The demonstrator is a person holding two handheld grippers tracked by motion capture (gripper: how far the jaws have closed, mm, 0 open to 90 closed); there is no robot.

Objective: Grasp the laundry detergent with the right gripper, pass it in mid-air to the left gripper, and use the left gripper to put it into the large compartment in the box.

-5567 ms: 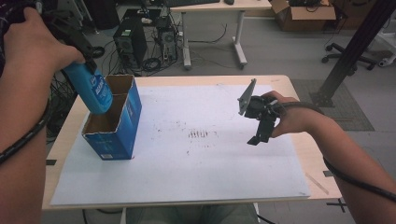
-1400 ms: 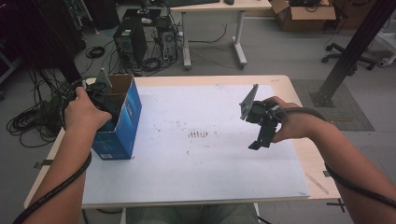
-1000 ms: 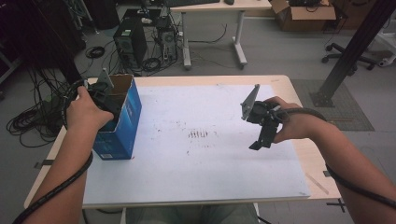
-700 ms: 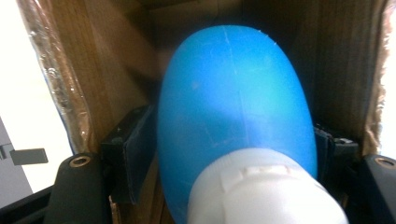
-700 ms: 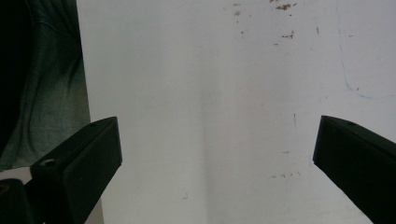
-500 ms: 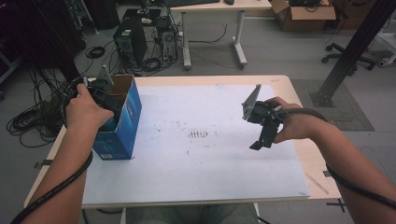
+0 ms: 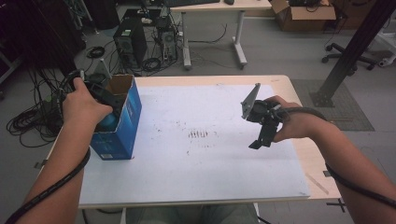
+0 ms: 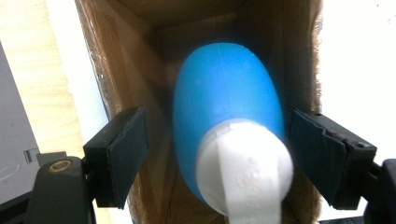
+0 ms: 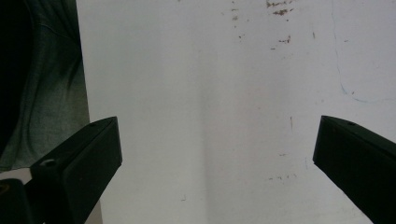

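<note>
Smooth blue bottle in cardboard box

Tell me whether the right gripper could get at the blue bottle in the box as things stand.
Probably not yet. The blue bottle sits down inside the box, and the left gripper hangs over its opening, jaws just opened and clear of the bottle. The right gripper is open, far across the table.

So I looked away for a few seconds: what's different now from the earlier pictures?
The left claw carried the blue bottle down into the blue cardboard box, and its jaws have just been opening, so the pads stand clear of the bottle between them. The right claw stayed open above the white sheet, and the box kept its place.
</note>
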